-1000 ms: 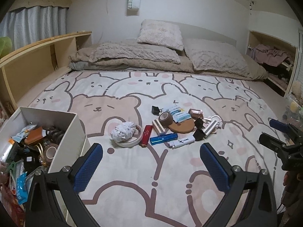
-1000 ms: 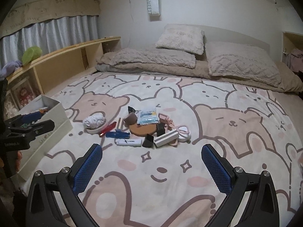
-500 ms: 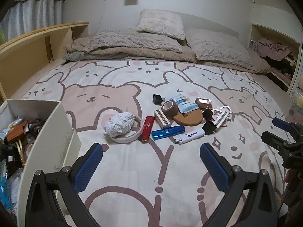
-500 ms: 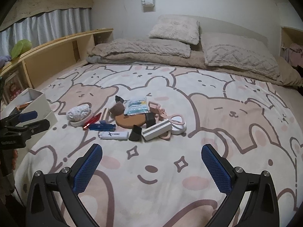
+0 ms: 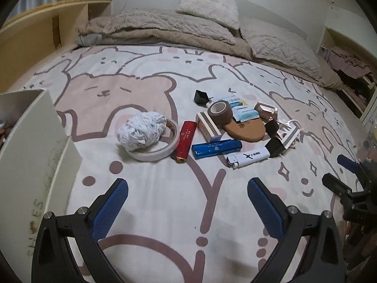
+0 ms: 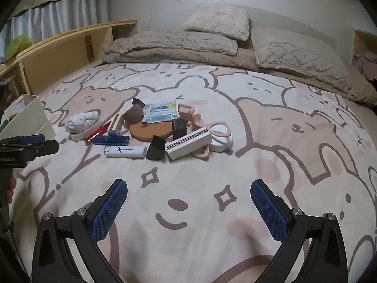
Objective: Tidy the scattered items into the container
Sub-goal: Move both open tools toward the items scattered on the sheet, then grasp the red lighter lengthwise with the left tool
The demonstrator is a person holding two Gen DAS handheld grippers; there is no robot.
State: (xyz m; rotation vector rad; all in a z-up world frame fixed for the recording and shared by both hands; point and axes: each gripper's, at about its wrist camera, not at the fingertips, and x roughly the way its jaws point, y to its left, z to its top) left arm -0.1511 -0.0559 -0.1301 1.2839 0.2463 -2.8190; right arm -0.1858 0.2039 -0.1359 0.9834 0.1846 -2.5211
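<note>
Both above the bed, near side. Left tool wide but closing, nothing between the pads. Right tool wide, empty too. Items scattered in mid bed: paper ball on tape ring, white lighter, cork coaster. Box at left edge.

Both grippers tilt downward, side by side. The left gripper holds nothing and its jaws are closing a little. The right gripper is spread wide and empty.
</note>
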